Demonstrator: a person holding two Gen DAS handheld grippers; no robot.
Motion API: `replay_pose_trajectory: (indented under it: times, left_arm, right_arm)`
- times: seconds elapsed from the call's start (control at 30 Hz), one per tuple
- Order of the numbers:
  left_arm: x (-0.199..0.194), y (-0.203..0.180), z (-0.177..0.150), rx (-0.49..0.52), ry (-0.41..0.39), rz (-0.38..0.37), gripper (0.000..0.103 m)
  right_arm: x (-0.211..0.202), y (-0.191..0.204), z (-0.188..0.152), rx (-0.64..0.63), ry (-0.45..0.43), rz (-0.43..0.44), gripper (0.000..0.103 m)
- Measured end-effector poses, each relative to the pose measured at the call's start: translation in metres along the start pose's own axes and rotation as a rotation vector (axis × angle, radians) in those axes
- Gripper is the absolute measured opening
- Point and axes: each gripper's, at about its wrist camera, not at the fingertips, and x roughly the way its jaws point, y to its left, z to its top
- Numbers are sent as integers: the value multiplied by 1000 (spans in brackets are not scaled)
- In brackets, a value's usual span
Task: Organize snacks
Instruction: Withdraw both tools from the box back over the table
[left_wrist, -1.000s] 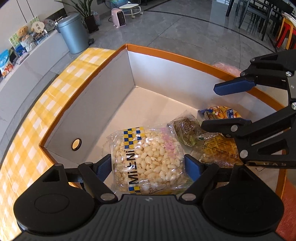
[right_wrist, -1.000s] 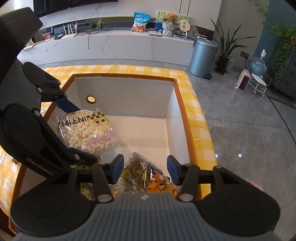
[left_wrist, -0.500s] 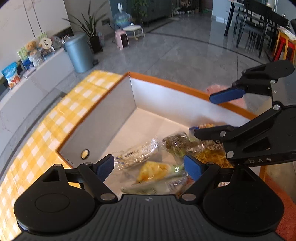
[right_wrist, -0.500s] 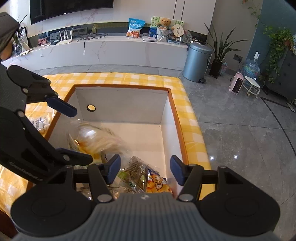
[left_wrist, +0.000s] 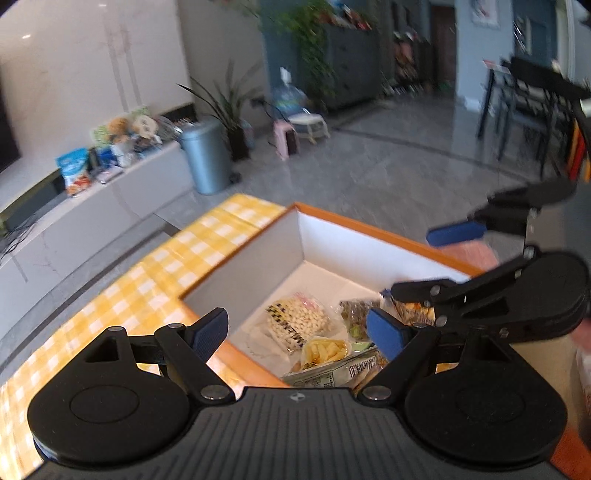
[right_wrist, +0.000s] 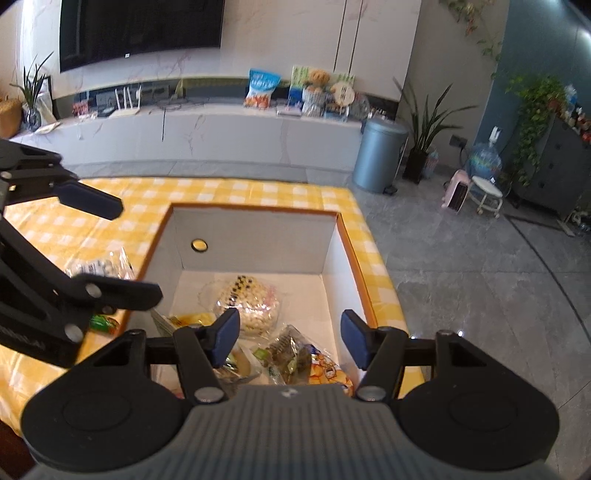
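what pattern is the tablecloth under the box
Yellow and white check; the tablecloth shows best in the right wrist view.

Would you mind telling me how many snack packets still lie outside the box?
2 visible: a clear packet and a green one, both left of the box; gripper may hide others.

1. Grey glossy tile floor (right_wrist: 480, 266), reflections on it.
2. White marble wall (right_wrist: 280, 40), dark TV (right_wrist: 140, 29) mounted.
3. Long white low cabinet (right_wrist: 221, 136); grey bin (right_wrist: 380, 160) beside it.
4. Potted plant (right_wrist: 424, 122), dark blue-grey dresser (right_wrist: 554, 166).
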Motion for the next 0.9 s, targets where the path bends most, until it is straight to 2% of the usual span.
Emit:
replay_pose_trajectory:
  times: [0.27, 0.33, 0.4, 0.57, 0.9]
  left_arm:
    - [-49, 6, -25, -82, -117, 116, 99]
    - [-58, 7, -32, -108, -133, 140, 96]
    - [-65, 9, -40, -145, -147, 156, 93]
    - [-81, 25, -62, -263, -177, 165, 90]
    - [-95, 59, -114, -425, -120, 236, 85]
  right_arm:
    - [-29, 32, -13, 57, -110, 8, 60]
    - [-36, 40, -16, 71, -129, 19, 62]
    - [-42, 51, -18, 87, -144, 36, 66]
    - [-52, 76, -24, 118, -167, 84, 66]
    - [-52, 131, -45, 111, -149, 173, 68]
